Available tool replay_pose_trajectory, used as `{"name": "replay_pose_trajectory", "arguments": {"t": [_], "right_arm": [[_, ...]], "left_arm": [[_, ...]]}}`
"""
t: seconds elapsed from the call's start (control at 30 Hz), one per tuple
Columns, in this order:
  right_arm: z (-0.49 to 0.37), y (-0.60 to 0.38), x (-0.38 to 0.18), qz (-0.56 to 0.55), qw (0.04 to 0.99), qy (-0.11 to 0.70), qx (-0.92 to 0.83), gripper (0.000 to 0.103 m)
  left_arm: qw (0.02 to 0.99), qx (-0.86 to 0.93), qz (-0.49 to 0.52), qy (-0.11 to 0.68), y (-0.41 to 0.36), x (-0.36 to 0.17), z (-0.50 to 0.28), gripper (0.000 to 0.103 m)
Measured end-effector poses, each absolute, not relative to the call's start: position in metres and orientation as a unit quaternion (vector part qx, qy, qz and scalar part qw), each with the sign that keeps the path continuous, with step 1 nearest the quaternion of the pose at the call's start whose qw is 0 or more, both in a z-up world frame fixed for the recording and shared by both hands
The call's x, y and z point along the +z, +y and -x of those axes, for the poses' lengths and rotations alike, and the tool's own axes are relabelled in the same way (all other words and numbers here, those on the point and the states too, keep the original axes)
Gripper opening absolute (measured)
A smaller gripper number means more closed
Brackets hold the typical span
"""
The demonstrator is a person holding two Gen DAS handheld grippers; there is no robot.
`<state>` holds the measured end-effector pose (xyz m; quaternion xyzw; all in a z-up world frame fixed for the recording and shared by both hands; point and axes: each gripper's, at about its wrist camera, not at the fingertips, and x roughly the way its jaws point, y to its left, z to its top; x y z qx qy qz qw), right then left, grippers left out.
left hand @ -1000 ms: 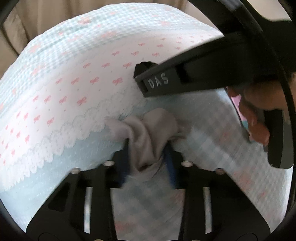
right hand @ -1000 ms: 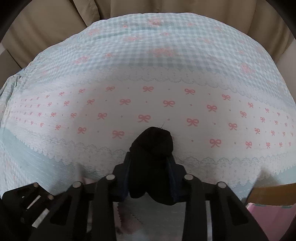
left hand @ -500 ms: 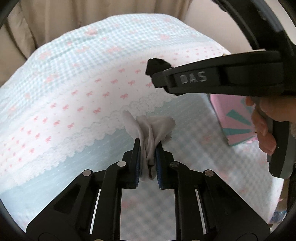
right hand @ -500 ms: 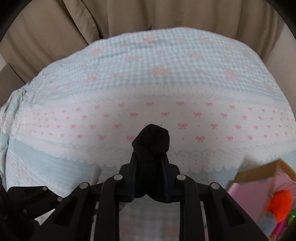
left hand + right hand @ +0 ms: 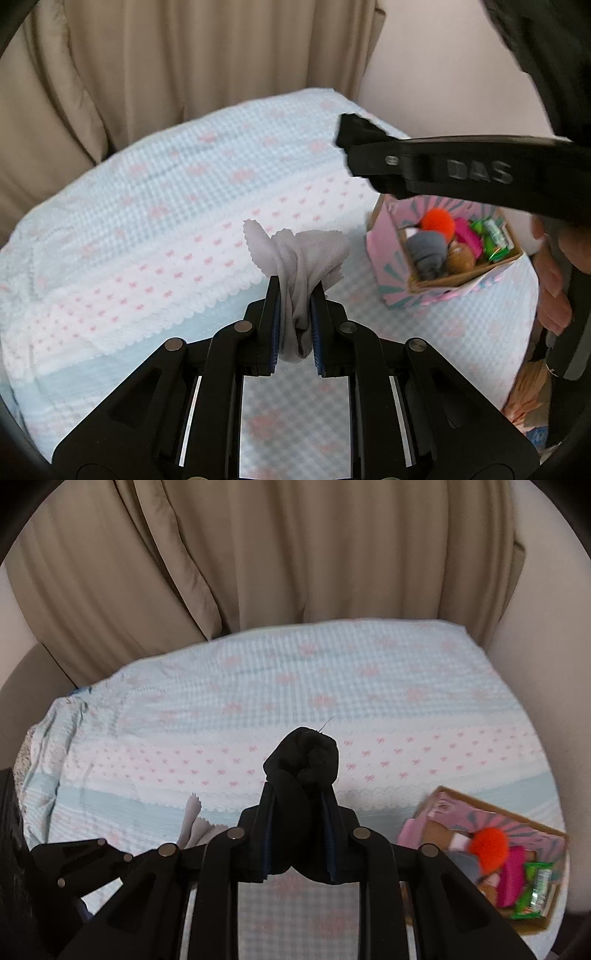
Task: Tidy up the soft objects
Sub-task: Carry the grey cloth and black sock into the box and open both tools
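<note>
My left gripper (image 5: 294, 295) is shut on a crumpled light grey cloth (image 5: 299, 258), held up above the bed. The same cloth (image 5: 192, 821) shows low on the left in the right wrist view. My right gripper (image 5: 298, 797) is shut on a bunched black sock (image 5: 306, 760); in the left wrist view that gripper (image 5: 351, 144) reaches in from the right with the black sock (image 5: 347, 125) at its tip. A pink cardboard box (image 5: 388, 258) on the bed holds an orange pompom (image 5: 437, 221), a grey roll and other soft items. The pink cardboard box (image 5: 436, 812) lies low right of the right gripper.
The bed (image 5: 258, 686) wears a pale blue gingham cover with a white band of pink bows. Beige curtains (image 5: 277, 554) hang behind it. A person's hand (image 5: 550, 273) grips the right tool at the right edge. A patterned bag lies off the bed's right side.
Both grippers have risen well above the bed with their cloths still clamped. The jaws closed tighter. The pink box and the curtains have come into view.
</note>
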<state>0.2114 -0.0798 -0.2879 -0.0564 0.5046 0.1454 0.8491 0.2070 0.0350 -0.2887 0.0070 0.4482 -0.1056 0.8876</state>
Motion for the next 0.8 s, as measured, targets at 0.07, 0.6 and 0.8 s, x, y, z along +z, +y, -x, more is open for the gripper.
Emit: {"name": "replay_pose_trajectory", "arguments": {"t": [0.07, 0.6, 0.8], "right_arm": [[-0.202, -0.085, -0.261, 0.057, 0.856, 0.495, 0.140, 0.021], [-0.148, -0.232, -0.158, 0.031, 0.885, 0.462, 0.052, 0.021], [-0.150, -0.301, -0.164, 0.026, 0.873, 0.485, 0.040, 0.021]], "left_arm": [[0.889, -0.103, -0.004, 0.445, 0.032, -0.268, -0.205, 0.012], [0.891, -0.175, -0.007, 0.420, -0.109, -0.176, -0.223, 0.012], [0.875, -0.180, 0.008, 0.449, -0.181, -0.198, -0.251, 0.012]]}}
